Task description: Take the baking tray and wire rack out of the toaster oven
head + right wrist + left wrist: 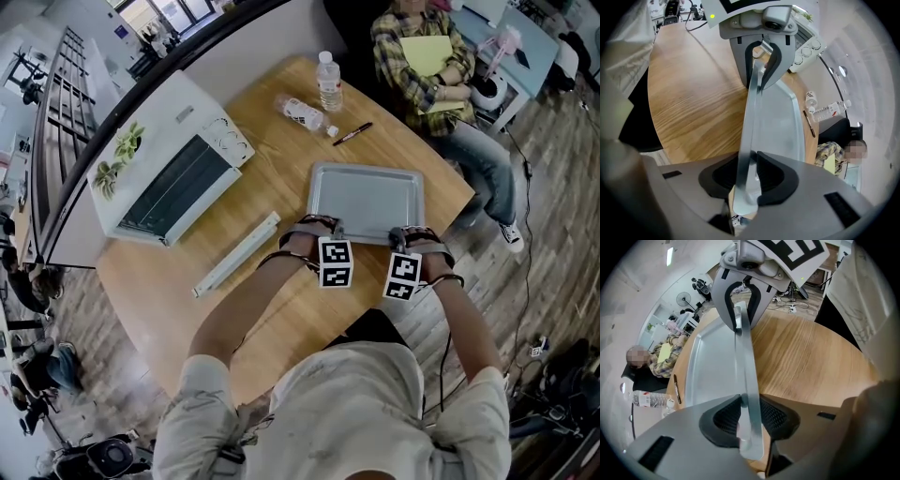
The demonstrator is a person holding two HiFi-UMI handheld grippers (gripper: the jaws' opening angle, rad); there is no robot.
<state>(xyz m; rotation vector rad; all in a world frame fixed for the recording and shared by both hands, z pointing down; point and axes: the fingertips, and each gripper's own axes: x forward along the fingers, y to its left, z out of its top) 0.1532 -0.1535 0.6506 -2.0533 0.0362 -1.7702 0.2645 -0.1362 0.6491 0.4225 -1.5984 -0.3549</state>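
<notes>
The grey metal baking tray lies flat on the round wooden table, to the right of the white toaster oven. Both grippers are at its near rim. My left gripper straddles the rim near the left corner, and my right gripper near the right corner. In the left gripper view the tray's rim runs between the pads of the left gripper with slack beside it. In the right gripper view the rim likewise passes loosely through the right gripper. The oven's door looks closed.
A long pale narrow piece lies on the table between oven and tray. Beyond the tray are an upright water bottle, a lying bottle and a pen. A seated person is at the far edge.
</notes>
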